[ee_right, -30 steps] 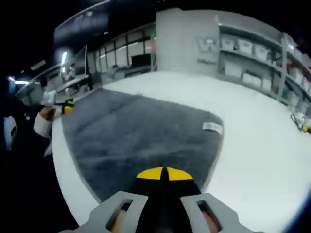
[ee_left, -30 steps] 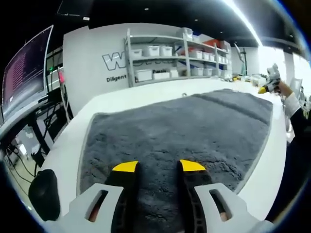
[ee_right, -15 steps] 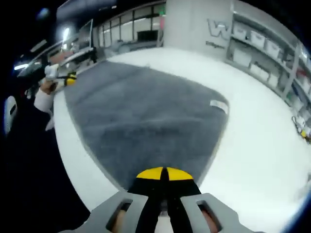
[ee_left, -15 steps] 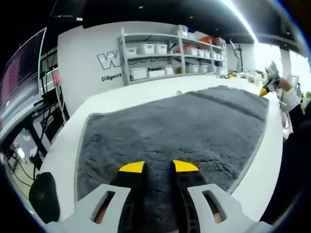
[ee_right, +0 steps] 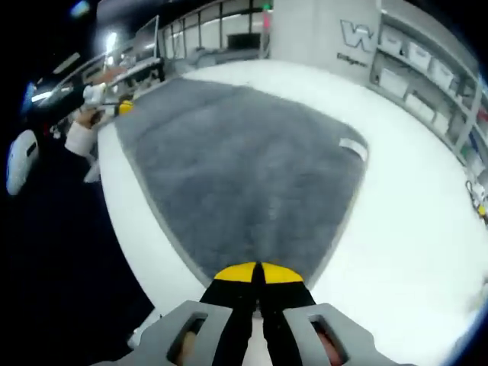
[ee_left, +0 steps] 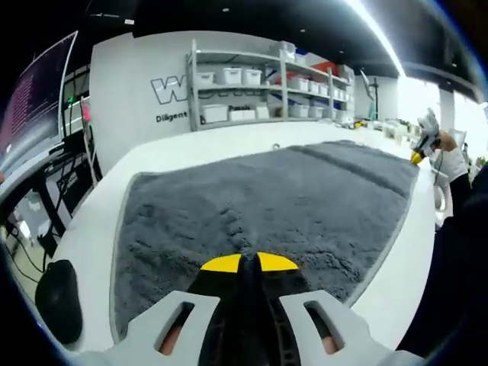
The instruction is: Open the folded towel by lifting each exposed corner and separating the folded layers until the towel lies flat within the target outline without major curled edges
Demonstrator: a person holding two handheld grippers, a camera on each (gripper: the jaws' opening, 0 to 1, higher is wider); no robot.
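White and wide, the surface (ee_left: 191, 152) carries a dark grey fluffy towel (ee_left: 290, 198) spread out open across it, with a pale edging running round its border. Behind it we see grey metal shelves (ee_left: 259, 91) stacked with white bins against a white wall with dark lettering, and a dark monitor (ee_left: 34, 107) off to one side. In the left gripper view, our left tongs (ee_left: 248, 263), black with yellow tips, are pressed together on the towel's near part, and a small ridge of pile rises just ahead of the tips; whether fabric sits between the jaws we cannot tell. At the far corner of the towel in that view, the right tongs (ee_left: 418, 152) show small, held in a hand with a white cuff. In the right gripper view, our right tongs (ee_right: 258, 272) are pressed together at the towel's (ee_right: 244, 168) near corner, tips at its edge; we cannot tell if they pinch it. A small white label (ee_right: 353, 148) lies at the towel's edge. The left tongs (ee_right: 120, 108) appear at the towel's far end.
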